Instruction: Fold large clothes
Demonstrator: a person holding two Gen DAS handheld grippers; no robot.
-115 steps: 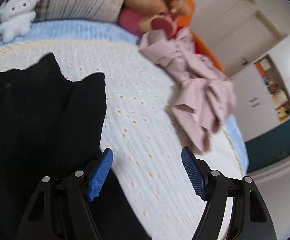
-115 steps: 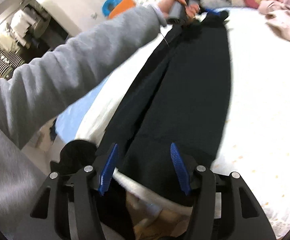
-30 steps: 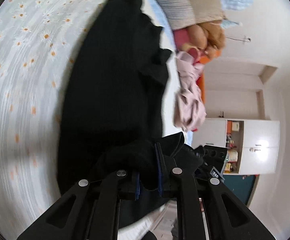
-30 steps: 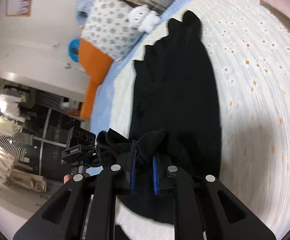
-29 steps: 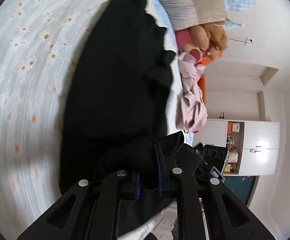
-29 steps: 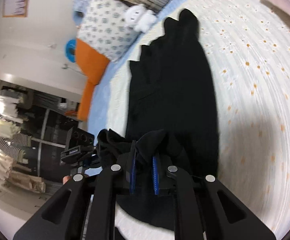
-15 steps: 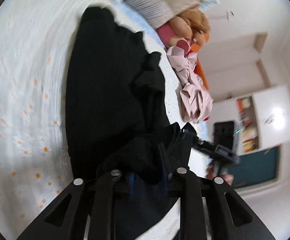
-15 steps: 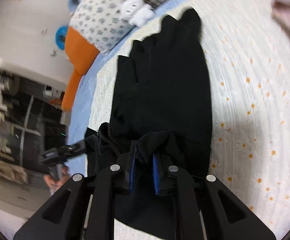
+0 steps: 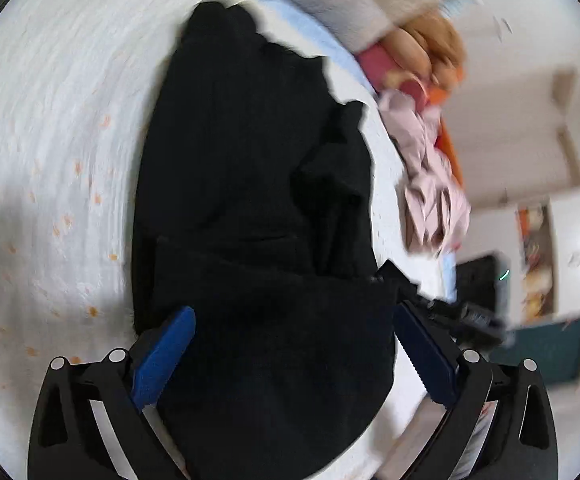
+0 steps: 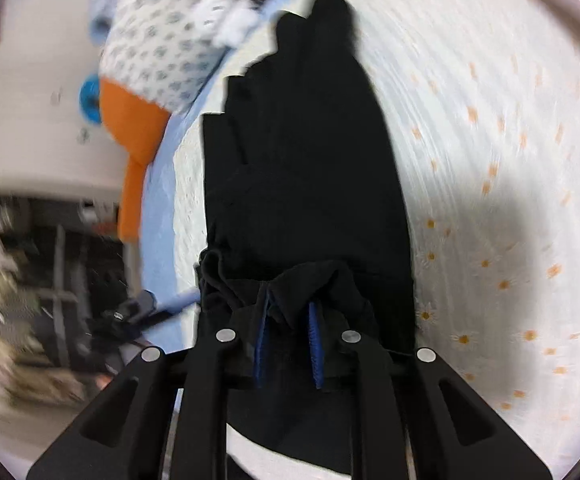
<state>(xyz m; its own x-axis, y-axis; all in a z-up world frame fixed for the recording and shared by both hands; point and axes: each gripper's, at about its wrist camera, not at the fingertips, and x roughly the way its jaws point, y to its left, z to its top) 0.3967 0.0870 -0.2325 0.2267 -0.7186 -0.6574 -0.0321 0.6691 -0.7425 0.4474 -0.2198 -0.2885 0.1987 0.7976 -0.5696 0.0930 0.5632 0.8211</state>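
The long black cloth garment (image 9: 250, 184) is lying lengthwise on the white quilted bedspread with small orange flowers (image 9: 58, 140), running from the lower centre of the left wrist view up toward the pillows at the top; the same garment (image 10: 309, 152) fills the centre of the right wrist view. Its near end is lying doubled back over the body of the cloth, forming a fold line across the lower middle of the left view, so one crosswise fold appears to be going down. The left gripper (image 9: 293, 356) is standing spread wide, its jaws having just been opening, with the folded layer lying between the blue pads but untouched by them. The right gripper (image 10: 288, 338) is pinching a bunched ridge of the black fabric between nearly closed pads and has been easing slightly. In judgement, the first fold is only partly released; the right corner remains to be let go, and further folds seem needed. A crumpled pink garment (image 9: 429, 184) at the right of the left view is lying unfolded.
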